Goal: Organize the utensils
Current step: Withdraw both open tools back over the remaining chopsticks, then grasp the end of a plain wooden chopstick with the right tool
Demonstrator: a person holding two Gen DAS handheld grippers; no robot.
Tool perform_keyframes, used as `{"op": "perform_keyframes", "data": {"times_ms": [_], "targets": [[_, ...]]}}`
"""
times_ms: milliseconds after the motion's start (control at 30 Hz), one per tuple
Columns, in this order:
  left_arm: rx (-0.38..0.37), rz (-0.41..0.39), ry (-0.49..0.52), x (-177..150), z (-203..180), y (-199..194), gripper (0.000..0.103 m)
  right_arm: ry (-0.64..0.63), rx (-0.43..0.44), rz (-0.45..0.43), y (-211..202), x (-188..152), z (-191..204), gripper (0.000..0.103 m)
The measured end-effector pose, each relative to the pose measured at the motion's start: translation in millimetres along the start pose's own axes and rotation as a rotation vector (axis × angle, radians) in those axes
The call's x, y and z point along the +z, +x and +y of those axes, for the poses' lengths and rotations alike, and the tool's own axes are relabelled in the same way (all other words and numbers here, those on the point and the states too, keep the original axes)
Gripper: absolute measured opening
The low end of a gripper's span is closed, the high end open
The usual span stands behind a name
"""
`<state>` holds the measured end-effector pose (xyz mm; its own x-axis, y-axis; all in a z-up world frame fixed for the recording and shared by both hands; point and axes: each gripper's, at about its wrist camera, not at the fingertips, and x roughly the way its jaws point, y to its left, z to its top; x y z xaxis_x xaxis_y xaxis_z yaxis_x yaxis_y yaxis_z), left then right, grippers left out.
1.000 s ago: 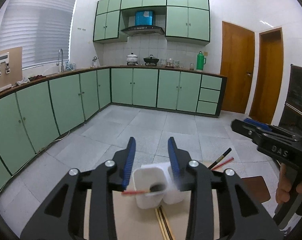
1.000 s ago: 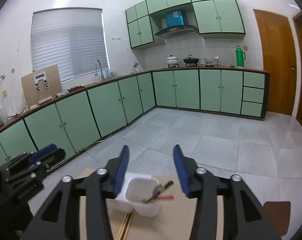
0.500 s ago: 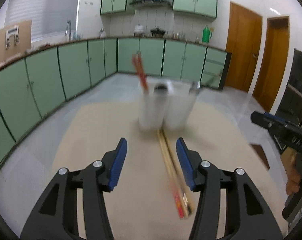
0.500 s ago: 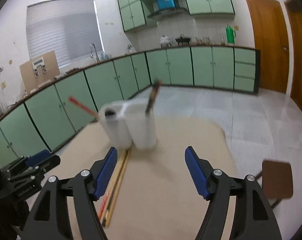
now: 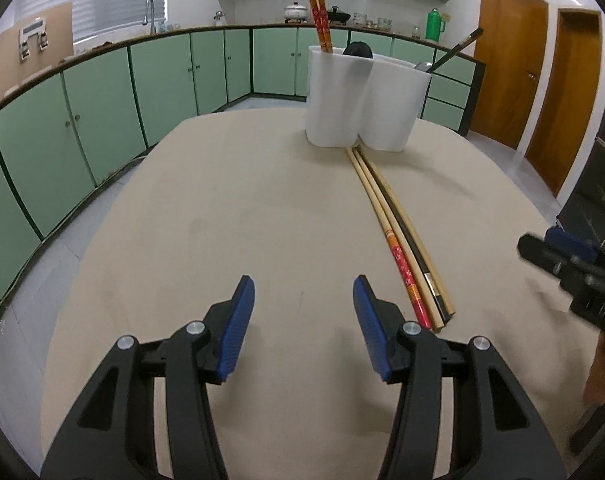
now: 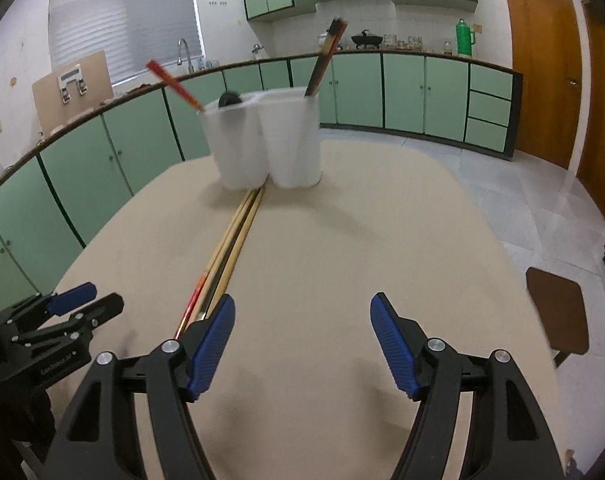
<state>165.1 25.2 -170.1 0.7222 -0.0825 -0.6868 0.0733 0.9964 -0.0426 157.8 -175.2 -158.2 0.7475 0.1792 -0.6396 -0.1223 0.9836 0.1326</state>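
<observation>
A white two-compartment holder (image 5: 362,96) (image 6: 266,144) stands upright at the far side of the beige table (image 5: 182,220). Red chopsticks (image 5: 318,12) and a dark spoon head (image 5: 358,50) stick out of its left compartment, and dark chopsticks (image 5: 458,50) out of its right one. Several chopsticks (image 5: 398,236) (image 6: 230,252) lie in a tight bundle running from the holder's base toward me. My left gripper (image 5: 302,292) hovers low over bare table just left of the bundle's near end, open and empty. My right gripper (image 6: 302,304) is open and empty just right of the bundle.
A brown stool (image 6: 558,316) stands on the tiled floor off the table's right edge. Green cabinets (image 5: 102,128) line the left and back walls, with wooden doors (image 5: 510,60) at the right. A dark appliance (image 5: 598,184) stands at the far right.
Both grippers have come down from above the holder to low over the table's near part and tilted further down. Both sets of jaws stand wider than a second ago.
</observation>
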Motion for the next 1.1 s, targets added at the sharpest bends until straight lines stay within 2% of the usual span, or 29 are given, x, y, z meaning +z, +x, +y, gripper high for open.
{"op": "perform_keyframes", "data": {"times_ms": [200, 300, 367, 600, 733, 833, 1033, 1100], "targets": [[-0.001, 0.020, 0.005, 2.8, -3.5, 1.6, 0.050, -0.029, 0.034, 0.055, 9.1, -7.8, 17.4, 0.069], [0.000, 0.029, -0.002, 0.9, -3.6, 2.6, 0.050, -0.063, 0.036, 0.086, 14.0, -9.6, 29.1, 0.066], [0.003, 0.033, -0.009, -0.3, -1.6, 2.1, 0.050, -0.084, 0.044, 0.119, 20.0, -11.7, 36.4, 0.060], [0.003, 0.045, -0.033, -1.8, 4.6, 2.4, 0.051, -0.117, 0.037, 0.192, 34.1, -16.5, 51.0, 0.057], [0.000, 0.046, -0.031, -2.0, 3.3, 2.9, 0.052, -0.119, 0.021, 0.199, 35.0, -17.8, 52.2, 0.054], [-0.001, 0.048, -0.034, -2.0, 3.4, 3.3, 0.052, -0.078, -0.017, 0.197, 31.7, -17.4, 38.9, 0.053], [0.003, 0.057, -0.031, -1.8, 1.2, 5.6, 0.053, -0.060, 0.053, 0.168, 22.9, -17.5, 36.2, 0.053], [0.005, 0.051, -0.031, -1.8, 0.7, 4.4, 0.053, -0.072, 0.064, 0.173, 25.1, -17.2, 41.4, 0.050]]}}
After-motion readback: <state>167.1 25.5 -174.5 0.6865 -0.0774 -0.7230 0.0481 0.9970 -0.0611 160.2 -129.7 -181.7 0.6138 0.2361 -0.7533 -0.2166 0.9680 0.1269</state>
